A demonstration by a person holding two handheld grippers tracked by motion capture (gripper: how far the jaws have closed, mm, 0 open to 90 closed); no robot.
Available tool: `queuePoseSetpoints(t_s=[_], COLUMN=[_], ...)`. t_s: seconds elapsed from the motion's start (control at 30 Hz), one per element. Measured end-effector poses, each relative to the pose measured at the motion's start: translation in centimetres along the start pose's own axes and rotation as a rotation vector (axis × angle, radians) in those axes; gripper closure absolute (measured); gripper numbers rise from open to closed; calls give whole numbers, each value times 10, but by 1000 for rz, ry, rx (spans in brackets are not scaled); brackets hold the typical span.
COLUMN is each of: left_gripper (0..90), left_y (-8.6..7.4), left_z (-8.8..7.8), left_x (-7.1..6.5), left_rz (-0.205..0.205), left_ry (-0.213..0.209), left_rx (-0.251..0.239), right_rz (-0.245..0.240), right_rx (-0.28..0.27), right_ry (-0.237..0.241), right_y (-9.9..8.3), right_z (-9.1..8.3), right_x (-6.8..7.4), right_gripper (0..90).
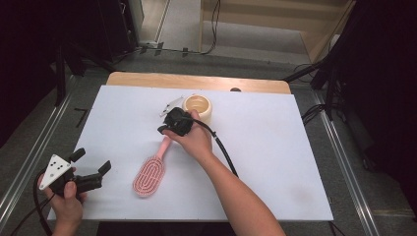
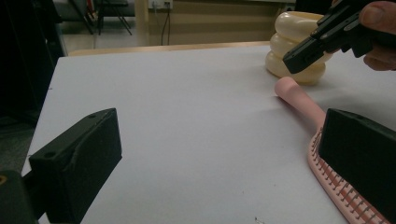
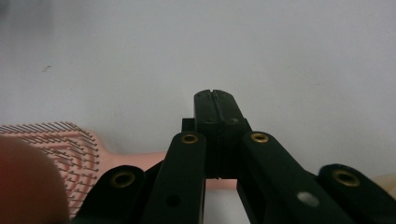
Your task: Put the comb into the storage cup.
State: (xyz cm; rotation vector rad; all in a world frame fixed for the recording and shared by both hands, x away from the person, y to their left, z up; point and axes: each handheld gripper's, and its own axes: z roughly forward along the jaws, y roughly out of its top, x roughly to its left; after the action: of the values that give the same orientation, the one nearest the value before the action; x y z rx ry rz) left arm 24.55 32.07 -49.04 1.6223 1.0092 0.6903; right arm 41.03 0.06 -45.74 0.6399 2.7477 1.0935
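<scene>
A white table (image 1: 275,162) with a strip of bare wood along its far edge stands on a grey floor, with dark stands and cables around it. Counted up, the table carries two things: one pink hairbrush (image 1: 150,173) and one cream-coloured ribbed cup (image 1: 198,106).

The hairbrush lies flat, bristles up, with its oval head toward the person and its handle pointing away toward the cup; the handle tip ends near the cup without touching it. The cup stands upright near the middle of the far half of the table.

Two grippers are in hand. The right gripper (image 1: 163,129) hangs over the brush handle, tipped downward, and its two fingers are pressed together with nothing between them; in the right gripper view the pink handle passes underneath them. Whether the tips touch the handle cannot be told.

The left gripper (image 1: 92,165) is held at the near left corner of the table, well apart from the cup and beside the brush head. Its two fingers stand wide, with nothing between them.
</scene>
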Motion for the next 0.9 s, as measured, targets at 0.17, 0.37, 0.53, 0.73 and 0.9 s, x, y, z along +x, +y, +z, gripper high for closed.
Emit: queuePoseSetpoints(t_s=[0.17, 0.37, 0.53, 0.73, 0.9], left_gripper=[0, 0, 0, 0, 0], left_y=[0, 0, 0, 0, 0], left_z=[0, 0, 0, 0, 0], left_x=[0, 0, -1, 0, -1], left_rz=[3, 4, 10, 8, 10], left_ry=[-1, -2, -4, -6, -5], left_rx=[5, 6, 8, 7, 8], right_rz=[-5, -14, -40, -40, -22], right_rx=[48, 105, 165, 186, 199], right_ry=[-10, -33, -70, -77, -61], right_y=[2, 2, 4, 2, -2], right_z=[10, 23, 32, 32, 27], right_x=[1, 2, 2, 1, -1], right_gripper=[878, 880, 881, 882, 882])
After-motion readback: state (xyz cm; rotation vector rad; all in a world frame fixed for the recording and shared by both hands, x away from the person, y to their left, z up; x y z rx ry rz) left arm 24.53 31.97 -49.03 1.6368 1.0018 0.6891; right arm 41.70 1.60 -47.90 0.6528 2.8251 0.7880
